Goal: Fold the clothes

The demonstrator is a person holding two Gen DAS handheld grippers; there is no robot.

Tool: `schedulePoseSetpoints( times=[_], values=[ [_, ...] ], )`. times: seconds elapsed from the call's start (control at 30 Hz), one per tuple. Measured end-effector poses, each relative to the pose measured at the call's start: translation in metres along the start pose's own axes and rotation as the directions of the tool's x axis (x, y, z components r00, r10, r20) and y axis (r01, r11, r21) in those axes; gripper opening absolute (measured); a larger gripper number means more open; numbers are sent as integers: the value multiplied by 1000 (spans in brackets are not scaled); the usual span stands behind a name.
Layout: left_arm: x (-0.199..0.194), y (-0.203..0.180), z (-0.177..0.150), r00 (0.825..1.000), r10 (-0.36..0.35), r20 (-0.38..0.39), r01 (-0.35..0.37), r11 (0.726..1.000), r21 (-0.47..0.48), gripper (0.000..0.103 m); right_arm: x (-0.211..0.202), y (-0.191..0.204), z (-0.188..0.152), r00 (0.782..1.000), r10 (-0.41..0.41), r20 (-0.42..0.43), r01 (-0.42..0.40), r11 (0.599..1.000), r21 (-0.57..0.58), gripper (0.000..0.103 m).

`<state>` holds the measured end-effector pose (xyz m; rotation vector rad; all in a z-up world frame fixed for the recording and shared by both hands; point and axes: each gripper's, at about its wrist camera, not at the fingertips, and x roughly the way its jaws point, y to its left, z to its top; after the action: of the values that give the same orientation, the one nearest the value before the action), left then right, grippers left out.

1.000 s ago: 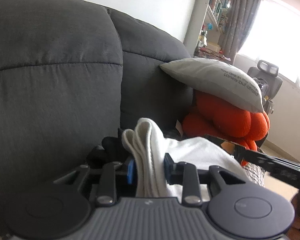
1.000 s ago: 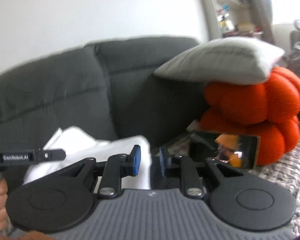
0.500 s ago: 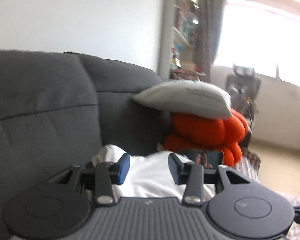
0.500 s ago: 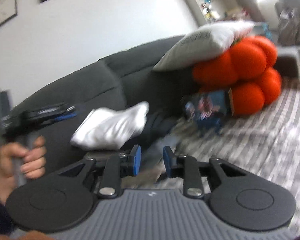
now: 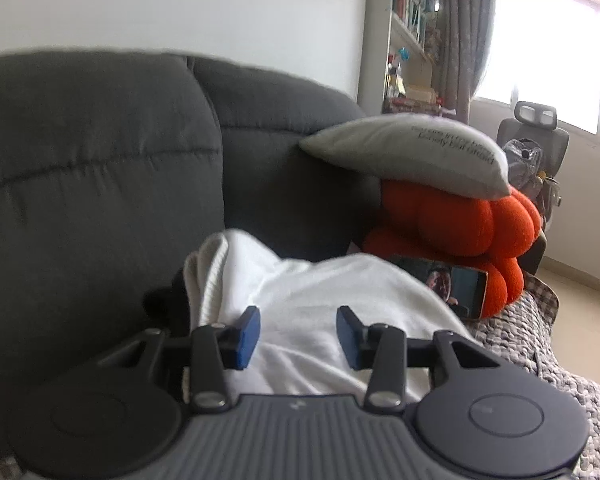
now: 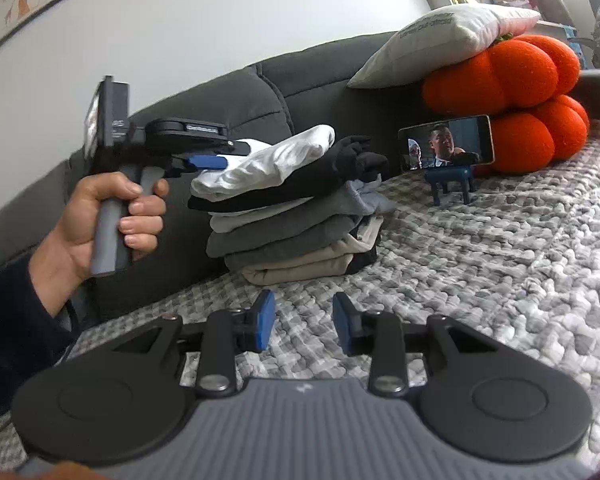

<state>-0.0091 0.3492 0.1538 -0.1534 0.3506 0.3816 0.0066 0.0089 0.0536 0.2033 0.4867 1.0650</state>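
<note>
on top of the stack of folded clothes (image 6: 296, 216) against the dark grey sofa backrest (image 5: 100, 184), my left gripper (image 5: 298, 336) hovers over the folded white cotton garment (image 5: 320, 312), its blue pads spread apart with nothing pinched between them; its jaws have just been opening, and the cloth lies beneath and ahead of them, not clamped. from the right wrist view i see the same left tool held in a hand (image 6: 112, 216), its tips at the near edge of the white piece. my right gripper (image 6: 302, 328) is lower, over the grey-and-white knitted blanket (image 6: 500, 260), and its jaws have also just been opening, with nothing between them. i judge this as the release after stacking, so to do it well i would draw the left tool straight back and level, keeping the pads wide so no ribbed edge snags and drags the top layer off. the pile leans a little toward the backrest, so a sideways tug could tip it. the white garment is soft, thick and slightly rumpled, with a rounded fold at its far end, resting on a black item, then grey and beige layers under it. a phone on a small blue stand (image 6: 446, 148) and an orange knotted cushion (image 6: 512, 92) under a pale grey pillow (image 6: 440, 40) sit further along the sofa, well apart from the pile. no unfolded garment is in view.
</note>
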Motion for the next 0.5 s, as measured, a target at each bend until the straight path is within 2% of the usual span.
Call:
schedulePoseSetpoints(
  times=[0.13, 0.23, 0.4, 0.5],
  values=[
    [-29, -4, -6, 999, -31, 20, 32, 998, -45, 47, -6, -2, -2, 1000, 26, 8, -26, 999, 22, 37],
    [-60, -4, -31, 997, -72, 19, 73, 993, -94, 49, -6, 4, -4, 999, 49, 3, -49, 999, 0, 42],
    [-86, -10, -85, 998, -36, -52, 31, 995, -99, 52, -5, 16, -13, 997, 71, -1, -71, 997, -32, 51],
    [-89, -11, -101, 997, -10, -73, 3, 996, -90, 52, -1, 22, -21, 998, 67, -8, -67, 997, -43, 52]
  ],
)
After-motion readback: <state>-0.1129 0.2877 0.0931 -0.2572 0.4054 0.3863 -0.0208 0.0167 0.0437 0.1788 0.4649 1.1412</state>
